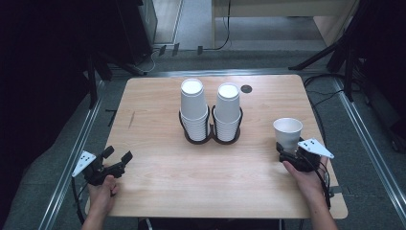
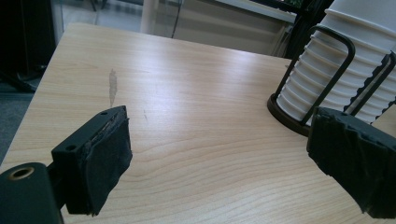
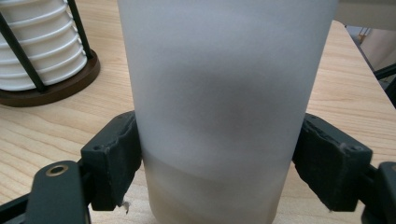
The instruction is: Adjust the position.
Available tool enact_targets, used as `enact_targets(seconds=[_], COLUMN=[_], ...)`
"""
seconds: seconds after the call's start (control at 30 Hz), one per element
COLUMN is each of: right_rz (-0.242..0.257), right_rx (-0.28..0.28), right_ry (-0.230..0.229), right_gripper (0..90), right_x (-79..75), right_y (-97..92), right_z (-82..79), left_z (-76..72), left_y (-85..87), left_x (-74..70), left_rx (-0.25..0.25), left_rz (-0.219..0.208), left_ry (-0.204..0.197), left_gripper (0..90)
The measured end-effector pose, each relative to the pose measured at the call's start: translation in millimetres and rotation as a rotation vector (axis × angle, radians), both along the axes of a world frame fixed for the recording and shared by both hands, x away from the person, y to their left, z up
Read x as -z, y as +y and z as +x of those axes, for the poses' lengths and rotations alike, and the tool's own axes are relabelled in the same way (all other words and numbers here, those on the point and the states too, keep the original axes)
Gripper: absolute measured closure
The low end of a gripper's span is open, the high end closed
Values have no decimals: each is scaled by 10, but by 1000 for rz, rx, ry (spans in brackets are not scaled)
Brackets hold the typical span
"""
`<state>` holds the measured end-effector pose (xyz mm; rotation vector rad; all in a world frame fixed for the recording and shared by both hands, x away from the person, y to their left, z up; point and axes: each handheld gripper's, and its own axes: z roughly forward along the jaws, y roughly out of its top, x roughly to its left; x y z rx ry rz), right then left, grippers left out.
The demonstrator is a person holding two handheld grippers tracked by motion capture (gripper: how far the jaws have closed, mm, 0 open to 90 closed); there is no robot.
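A single white paper cup (image 1: pixel 287 132) stands upright on the wooden table (image 1: pixel 167 167) near its right edge. My right gripper (image 1: pixel 288 151) is around the cup's lower part. In the right gripper view the two black pads (image 3: pixel 116 158) touch the cup (image 3: pixel 224 93) on both sides. At the table's front left, my left gripper (image 1: pixel 118 154) rests open, pointing toward the middle. In the left gripper view nothing lies between the jaws of the left gripper (image 2: pixel 219 154), just bare wood.
Two tall stacks of white cups (image 1: pixel 194 110) (image 1: pixel 227 112) stand in a dark wire holder (image 1: pixel 210 138) at the table's centre back. A small dark round disc (image 1: pixel 246 88) lies behind them. The holder's left stack (image 2: pixel 327 70) is at the right of the left gripper view.
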<state>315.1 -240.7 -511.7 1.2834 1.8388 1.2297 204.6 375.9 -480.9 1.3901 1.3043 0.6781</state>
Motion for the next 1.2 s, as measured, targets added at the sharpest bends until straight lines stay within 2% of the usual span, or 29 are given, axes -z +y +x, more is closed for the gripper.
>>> enact_targets(seconds=[0.1,0.37,0.6,0.73,0.83,1.03,1.2], right_rz=[-2,10,-3,5,27,25,103], right_rx=[5,-14,-58,-79,-86,-86,-77], right_ry=[-4,30,44,44,34,1,-29], right_gripper=[205,191,56,0,0,0,0], right_x=[4,11,9,1,-15,-77,-154], right_y=[-5,-61,-27,-32,-57,-133,-308], right_z=[-5,-27,-37,-44,-63,-152,-241], left_z=[0,6,5,2,4,4,-2], left_y=[1,2,0,1,5,6,-9], left_x=[0,0,-1,-1,1,3,4], left_rx=[2,6,10,11,10,9,6], left_rz=[0,0,2,-1,-3,-3,1], left_ry=[-1,-2,-2,-1,1,3,2], left_gripper=[64,64,64,64,64,64,64])
